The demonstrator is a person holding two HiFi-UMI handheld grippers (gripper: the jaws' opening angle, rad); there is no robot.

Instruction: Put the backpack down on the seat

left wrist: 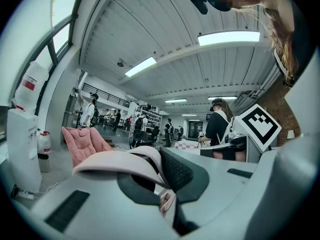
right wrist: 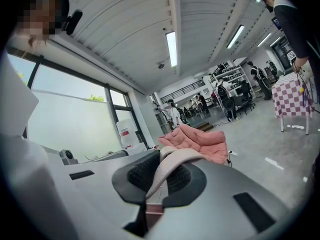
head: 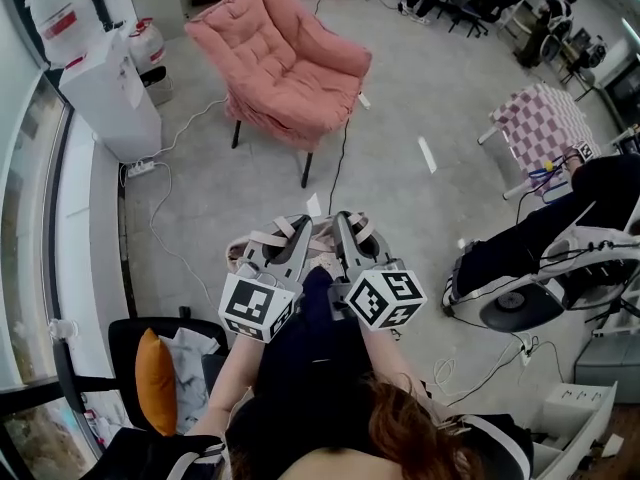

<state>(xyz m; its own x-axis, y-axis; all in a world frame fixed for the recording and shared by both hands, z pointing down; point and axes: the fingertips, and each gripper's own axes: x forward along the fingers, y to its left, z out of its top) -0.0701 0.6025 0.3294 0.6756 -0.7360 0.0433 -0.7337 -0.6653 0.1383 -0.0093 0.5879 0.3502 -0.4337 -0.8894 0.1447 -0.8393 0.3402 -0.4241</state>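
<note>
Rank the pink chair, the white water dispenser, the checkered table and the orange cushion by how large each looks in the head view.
1. pink chair
2. white water dispenser and checkered table: too alike to separate
3. orange cushion, smallest although nearest the camera

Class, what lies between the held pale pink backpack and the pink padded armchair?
Head view: grey floor, crossed by a thin black cable, separates the pale pink backpack from the pink padded armchair.
</note>
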